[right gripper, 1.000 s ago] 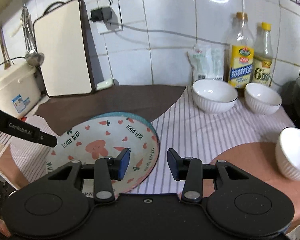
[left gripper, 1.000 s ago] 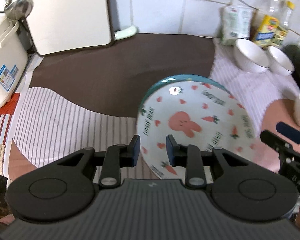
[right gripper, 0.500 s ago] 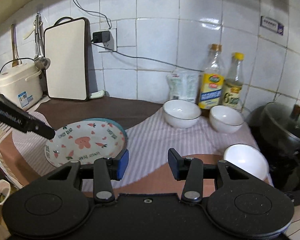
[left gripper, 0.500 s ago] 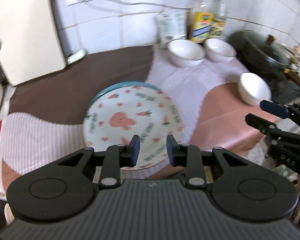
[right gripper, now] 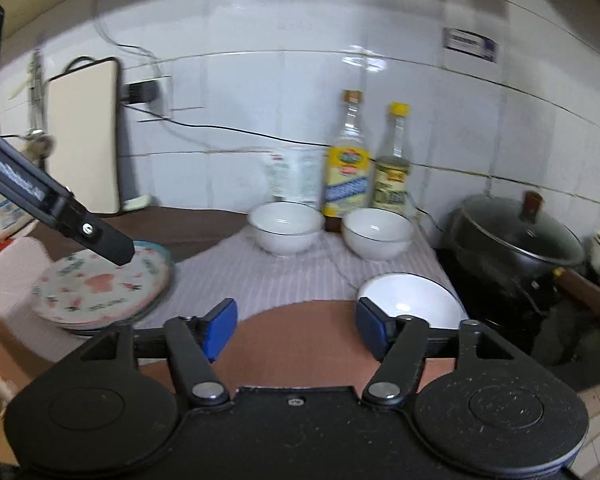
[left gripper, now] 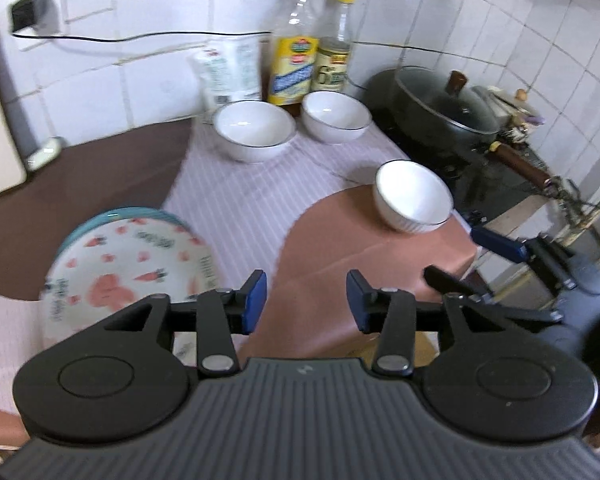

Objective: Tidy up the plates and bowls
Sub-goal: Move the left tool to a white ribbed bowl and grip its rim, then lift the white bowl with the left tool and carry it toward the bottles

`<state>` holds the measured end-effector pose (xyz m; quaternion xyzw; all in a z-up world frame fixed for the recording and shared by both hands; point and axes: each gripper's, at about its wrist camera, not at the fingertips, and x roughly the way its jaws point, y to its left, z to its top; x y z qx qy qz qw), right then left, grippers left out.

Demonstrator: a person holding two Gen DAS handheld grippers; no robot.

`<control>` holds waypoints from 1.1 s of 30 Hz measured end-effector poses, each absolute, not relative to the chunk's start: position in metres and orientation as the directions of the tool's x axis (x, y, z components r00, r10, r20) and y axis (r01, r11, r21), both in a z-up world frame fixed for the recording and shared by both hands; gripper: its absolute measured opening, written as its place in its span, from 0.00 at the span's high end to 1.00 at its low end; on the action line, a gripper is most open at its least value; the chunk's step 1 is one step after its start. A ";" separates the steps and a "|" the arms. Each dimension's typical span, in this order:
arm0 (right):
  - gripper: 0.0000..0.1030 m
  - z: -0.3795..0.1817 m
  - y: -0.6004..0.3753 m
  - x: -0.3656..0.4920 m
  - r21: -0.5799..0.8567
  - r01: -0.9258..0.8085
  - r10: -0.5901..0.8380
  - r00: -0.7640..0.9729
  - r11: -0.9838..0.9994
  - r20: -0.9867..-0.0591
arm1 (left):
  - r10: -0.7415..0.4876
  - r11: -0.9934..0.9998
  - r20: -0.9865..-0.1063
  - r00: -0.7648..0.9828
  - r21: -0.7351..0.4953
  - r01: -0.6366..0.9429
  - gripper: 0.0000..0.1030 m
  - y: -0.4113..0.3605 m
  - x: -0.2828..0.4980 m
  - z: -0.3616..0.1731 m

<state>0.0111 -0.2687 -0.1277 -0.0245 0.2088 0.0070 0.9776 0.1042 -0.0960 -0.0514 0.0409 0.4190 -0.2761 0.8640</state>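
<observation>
Hovering above the counter, the left gripper (left gripper: 306,300) has its blue pads spread apart and nothing between them; the right gripper (right gripper: 296,330) is spread wide and empty too. Bunny-print plate (left gripper: 128,256) sits on a teal plate (right gripper: 168,258) at the left of the striped cloth (left gripper: 244,196). Two white bowls (left gripper: 254,130) (left gripper: 336,116) stand side by side before the oil bottles (right gripper: 348,160), a third bowl (left gripper: 412,196) sits nearer, beside the black lidded pan (left gripper: 440,108)
</observation>
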 end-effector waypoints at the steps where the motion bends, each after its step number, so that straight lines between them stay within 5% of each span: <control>1: 0.30 -0.133 -0.273 0.013 -0.045 -0.007 -0.012 0.913 0.999 -0.408 | -0.453 0.841 -0.746 0.488 -0.176 0.512 0.54 -0.102 0.107 -0.055; 9: 0.28 -0.170 -0.303 0.035 -0.031 0.070 -0.076 0.902 0.997 -0.424 | -0.514 0.820 -0.733 0.445 -0.267 0.507 0.50 -0.152 0.139 -0.089; 13: 0.14 -0.190 -0.316 0.046 -0.019 0.116 -0.113 0.892 0.993 -0.438 | -0.520 0.813 -0.729 0.444 -0.264 0.520 0.48 -0.174 0.154 -0.102; 30: 0.10 -0.247 -0.356 0.102 0.015 0.192 -0.165 0.881 0.981 -0.444 | -0.560 0.783 -0.744 0.364 -0.331 0.527 0.50 -0.267 0.210 -0.169; 33: 0.10 -0.247 -0.362 0.106 0.033 0.190 -0.157 0.885 0.981 -0.439 | -0.554 0.787 -0.760 0.341 -0.344 0.512 0.57 -0.274 0.219 -0.179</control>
